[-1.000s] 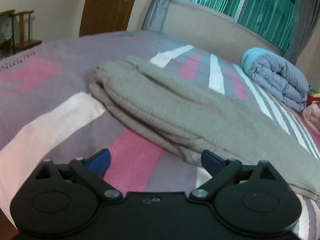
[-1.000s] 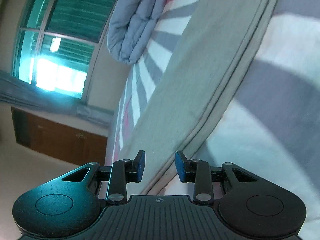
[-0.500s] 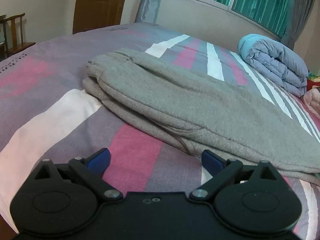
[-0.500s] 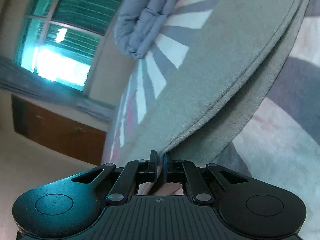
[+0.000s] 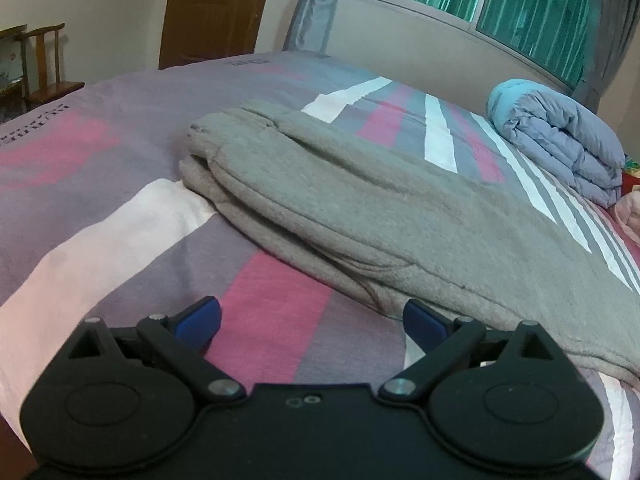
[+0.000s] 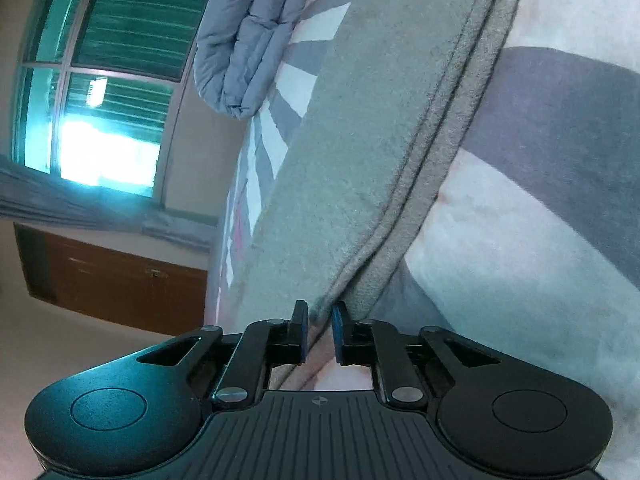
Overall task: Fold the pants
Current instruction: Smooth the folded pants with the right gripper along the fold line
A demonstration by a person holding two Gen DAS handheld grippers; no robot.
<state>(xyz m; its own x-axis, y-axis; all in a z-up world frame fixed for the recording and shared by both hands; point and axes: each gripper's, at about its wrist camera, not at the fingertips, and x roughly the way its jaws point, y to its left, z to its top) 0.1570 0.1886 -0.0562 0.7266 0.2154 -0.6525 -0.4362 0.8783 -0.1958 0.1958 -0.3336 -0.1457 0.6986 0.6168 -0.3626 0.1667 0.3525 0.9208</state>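
While the gray pants (image 5: 360, 216) lie folded lengthwise across the striped bedspread (image 5: 100, 240), the left gripper (image 5: 312, 316) hovers near their near edge with its jaws spread wide and empty. The right gripper (image 6: 319, 320) sits at the pants' hem edge (image 6: 352, 280), its jaws opening with a narrow gap, fabric between them but not visibly pressed. A rolled blue quilt (image 5: 560, 136) rests far right.

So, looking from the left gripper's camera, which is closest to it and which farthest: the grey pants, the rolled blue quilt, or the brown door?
1. Grey pants: just ahead, to the right of the left gripper.
2. Rolled blue quilt: far right on the bed.
3. Brown door: beyond the bed, upper left.
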